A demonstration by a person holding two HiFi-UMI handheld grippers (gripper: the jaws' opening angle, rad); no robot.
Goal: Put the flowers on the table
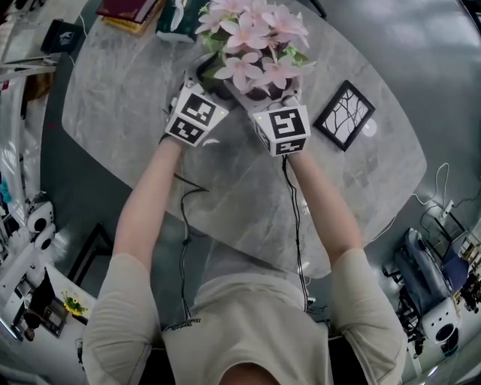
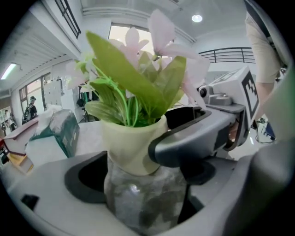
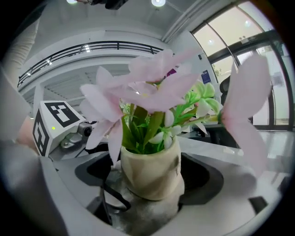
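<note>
A cream pot (image 2: 132,144) of pink flowers (image 1: 253,39) with green leaves is held over the grey marble table (image 1: 128,113). My left gripper (image 1: 203,92) clasps the pot from the left, my right gripper (image 1: 275,102) from the right, each shut on it. In the left gripper view the pot sits between the jaws of the left gripper (image 2: 138,184), and the right gripper (image 2: 216,117) reaches in from the right. The right gripper view shows the pot (image 3: 150,171) and flowers (image 3: 147,87) between the jaws of the right gripper (image 3: 150,196). In the head view the blooms hide the pot.
A black-framed picture (image 1: 344,114) lies on the table to the right of the flowers. Books (image 1: 129,12) and a teal tissue box (image 1: 174,21) sit at the far edge. The table's near rim (image 1: 248,248) curves in front of the person.
</note>
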